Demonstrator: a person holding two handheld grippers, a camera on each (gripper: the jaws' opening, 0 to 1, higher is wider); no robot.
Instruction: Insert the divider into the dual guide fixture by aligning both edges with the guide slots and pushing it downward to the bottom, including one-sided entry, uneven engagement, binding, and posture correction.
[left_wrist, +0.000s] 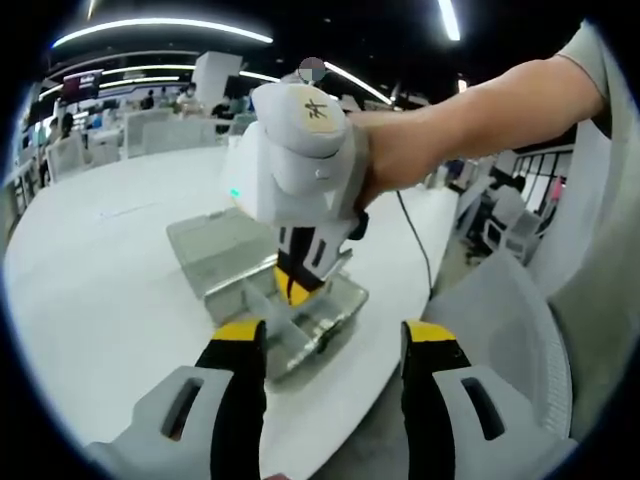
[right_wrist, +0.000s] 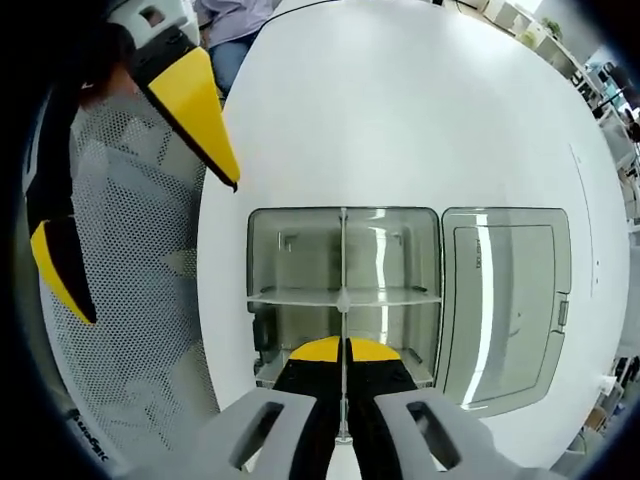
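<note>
The right tool (right_wrist: 343, 350) is clenched on the top edge of the thin clear divider (right_wrist: 342, 290), which stands upright in the clear compartment box (right_wrist: 300, 250) on the white worktop (right_wrist: 400, 110), crossing a clear cross partition (right_wrist: 380, 297). The left tool (left_wrist: 333, 345) hangs released, just off the box's near side. The risk, as I judge it, is binding: an off-centre push could seat one edge deeper and jam the divider. The box's open lid (right_wrist: 505, 300) lies beside it; a mesh chair (right_wrist: 130, 300) stands at the worktop's edge beside the box.
</note>
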